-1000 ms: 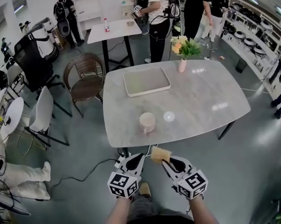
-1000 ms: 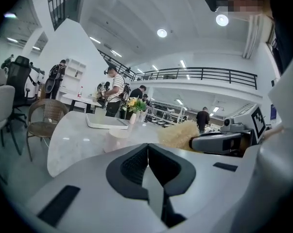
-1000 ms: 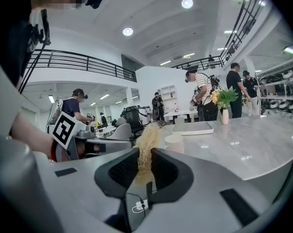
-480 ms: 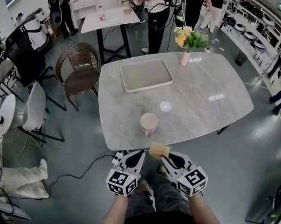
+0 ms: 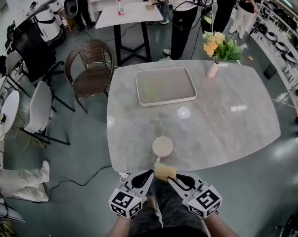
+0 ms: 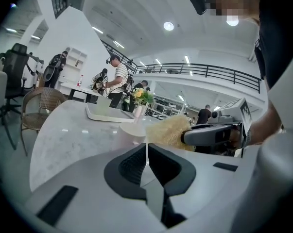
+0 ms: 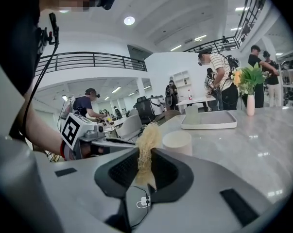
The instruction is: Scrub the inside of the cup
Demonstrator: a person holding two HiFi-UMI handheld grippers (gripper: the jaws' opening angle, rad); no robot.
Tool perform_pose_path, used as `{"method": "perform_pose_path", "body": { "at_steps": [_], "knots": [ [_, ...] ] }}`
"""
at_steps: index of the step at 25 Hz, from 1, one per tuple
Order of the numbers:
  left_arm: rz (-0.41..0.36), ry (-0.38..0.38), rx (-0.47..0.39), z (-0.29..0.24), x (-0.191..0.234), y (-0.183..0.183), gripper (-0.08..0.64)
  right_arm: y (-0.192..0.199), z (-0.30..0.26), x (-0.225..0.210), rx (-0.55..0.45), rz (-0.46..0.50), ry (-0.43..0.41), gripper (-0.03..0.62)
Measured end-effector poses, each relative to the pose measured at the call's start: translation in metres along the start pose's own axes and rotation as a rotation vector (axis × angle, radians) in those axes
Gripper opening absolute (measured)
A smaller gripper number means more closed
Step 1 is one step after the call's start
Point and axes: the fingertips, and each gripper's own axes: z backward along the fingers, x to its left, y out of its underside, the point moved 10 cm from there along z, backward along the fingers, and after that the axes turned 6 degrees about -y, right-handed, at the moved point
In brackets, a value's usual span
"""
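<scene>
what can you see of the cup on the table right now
The cup is pale beige, matte and round. It stands upright, mouth up, near the front edge of the grey marbled table, with what seems a handle on its near side. Its inside looks empty. Only the table touches it; the yellow scrubber in the right gripper is held just short of it.

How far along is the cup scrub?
Done: the right gripper is shut on the yellow scrubber. In hand: both grippers hover just off the near edge of the table, short of the cup; the left gripper is shut and empty. Left: steady the cup, get the scrubber inside, scrub. Nothing touches the cup yet.
</scene>
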Motion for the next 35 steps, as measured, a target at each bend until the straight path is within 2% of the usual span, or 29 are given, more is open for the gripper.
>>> {"method": "perform_pose_path", "body": {
  "at_steps": [5, 7, 9, 12, 17, 22, 24, 27, 32, 35],
  "knots": [
    [0.009, 0.014, 0.013, -0.023, 0.007, 0.000, 0.028, -0.012, -0.005, -0.033, 0.038, 0.035, -0.049, 0.072],
    [-0.005, 0.015, 0.040, -0.032, 0.008, 0.000, 0.082, -0.021, -0.004, -0.047, 0.053, 0.063, -0.058, 0.072],
    [-0.025, 0.013, 0.071, -0.041, 0.009, 0.000, 0.107, -0.030, -0.003, -0.062, 0.065, 0.086, -0.057, 0.072],
    [-0.052, 0.008, 0.106, -0.053, 0.009, -0.003, 0.109, -0.042, -0.005, -0.082, 0.067, 0.101, -0.063, 0.072],
    [-0.079, -0.054, 0.126, -0.068, 0.011, -0.007, 0.095, -0.056, -0.013, -0.111, 0.059, 0.124, -0.048, 0.072],
    [-0.066, -0.112, 0.124, -0.073, 0.010, -0.010, 0.075, -0.065, -0.027, -0.135, 0.077, 0.150, -0.118, 0.072],
    [-0.060, -0.130, 0.115, -0.074, 0.010, -0.010, 0.072, -0.067, -0.035, -0.137, 0.106, 0.213, -0.157, 0.072],
    [-0.072, -0.138, 0.118, -0.076, 0.012, -0.012, 0.068, -0.074, -0.047, -0.134, 0.192, 0.361, -0.194, 0.072],
    [-0.147, -0.117, 0.132, -0.081, 0.018, -0.017, 0.069, -0.089, -0.068, -0.119, 0.433, 0.654, -0.222, 0.072],
    [-0.190, -0.105, 0.157, -0.082, 0.022, -0.021, 0.067, -0.097, -0.083, -0.106, 0.601, 0.807, -0.273, 0.072]
  ]
}}
